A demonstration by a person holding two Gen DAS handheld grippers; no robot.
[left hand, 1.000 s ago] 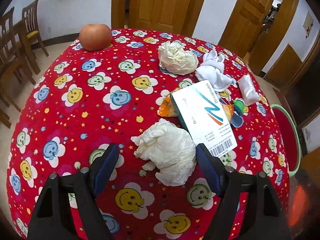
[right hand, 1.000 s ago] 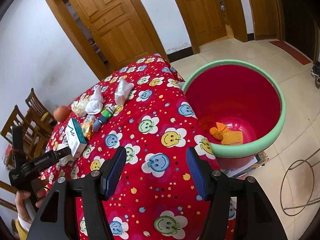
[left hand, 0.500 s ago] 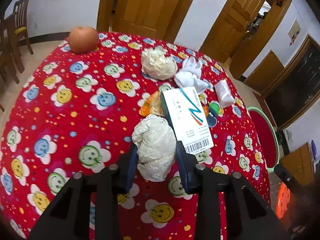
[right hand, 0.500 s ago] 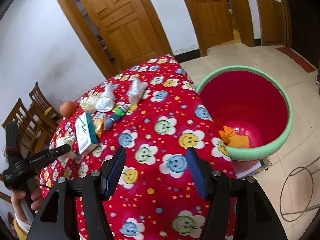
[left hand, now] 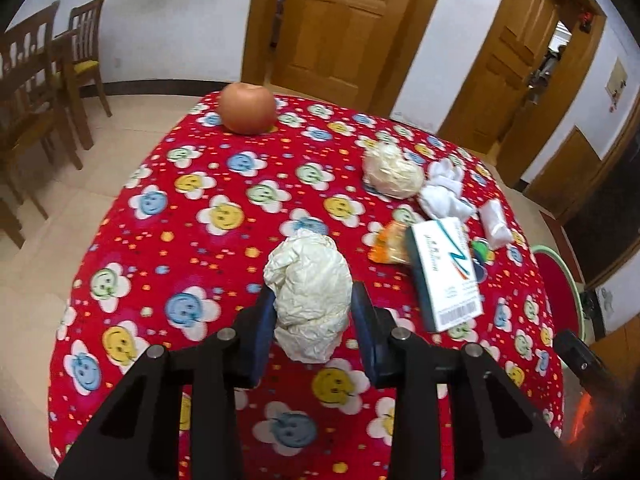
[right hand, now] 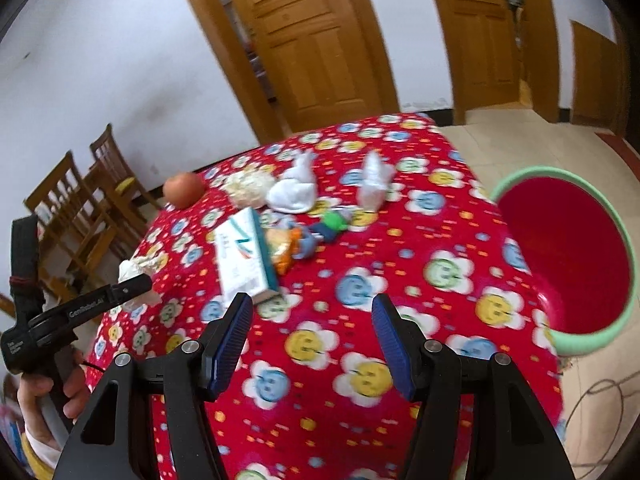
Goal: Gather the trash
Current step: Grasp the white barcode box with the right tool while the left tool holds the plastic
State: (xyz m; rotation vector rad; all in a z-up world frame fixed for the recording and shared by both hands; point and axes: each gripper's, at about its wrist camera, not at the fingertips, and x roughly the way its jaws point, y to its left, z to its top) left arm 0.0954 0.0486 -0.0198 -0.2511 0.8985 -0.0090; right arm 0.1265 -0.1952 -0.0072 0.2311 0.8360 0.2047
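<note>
Our left gripper [left hand: 313,312] has just closed on a crumpled wad of paper [left hand: 310,290] and holds it clamped just above the smiley tablecloth [left hand: 168,216], while our right gripper [right hand: 310,336] hangs empty with its jaws apart over the cloth near the white box [right hand: 242,258]. The red bin [right hand: 576,264] waits off the table's far edge. We judge the soft wad could slip free on the way across, since it compresses under a light squeeze, or snag the box beside its path.
</note>
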